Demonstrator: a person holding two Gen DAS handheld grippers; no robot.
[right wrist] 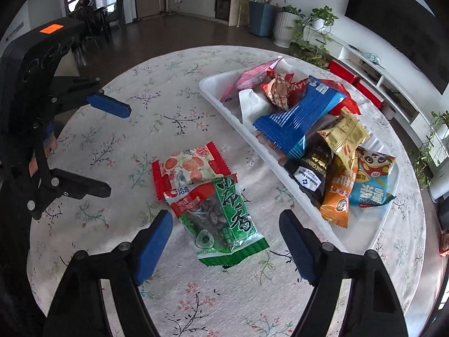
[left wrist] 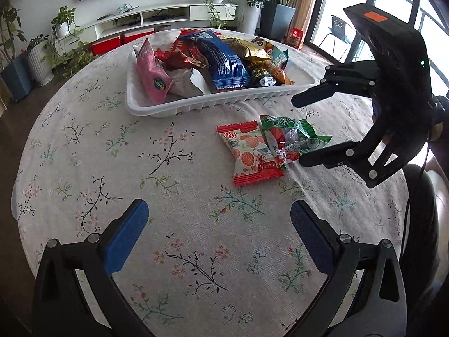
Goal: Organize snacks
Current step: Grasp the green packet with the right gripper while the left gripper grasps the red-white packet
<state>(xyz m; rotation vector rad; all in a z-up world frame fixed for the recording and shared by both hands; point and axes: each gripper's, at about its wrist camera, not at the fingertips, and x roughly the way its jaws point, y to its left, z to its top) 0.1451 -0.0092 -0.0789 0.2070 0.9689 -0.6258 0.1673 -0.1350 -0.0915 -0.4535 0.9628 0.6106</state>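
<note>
A white tray [left wrist: 196, 104] [right wrist: 362, 241] holds several snack packets, among them a blue one [left wrist: 221, 59] [right wrist: 300, 120]. Two packets lie on the flowered tablecloth beside it: a red-and-white packet [left wrist: 248, 153] [right wrist: 188, 165] and a green-and-red packet [left wrist: 291, 137] [right wrist: 221, 221] that overlaps its edge. My right gripper [right wrist: 226, 244] [left wrist: 299, 130] is open, its fingers on either side of the green packet's near end, just above the table. My left gripper [left wrist: 219, 224] [right wrist: 109, 148] is open and empty, hovering apart from both packets.
The round table's edge [left wrist: 33, 129] curves close on all sides. Potted plants [left wrist: 64, 25], a low white shelf unit [left wrist: 157, 16] and red boxes [left wrist: 112, 45] stand beyond the table. A chair back [left wrist: 421, 224] is at the right.
</note>
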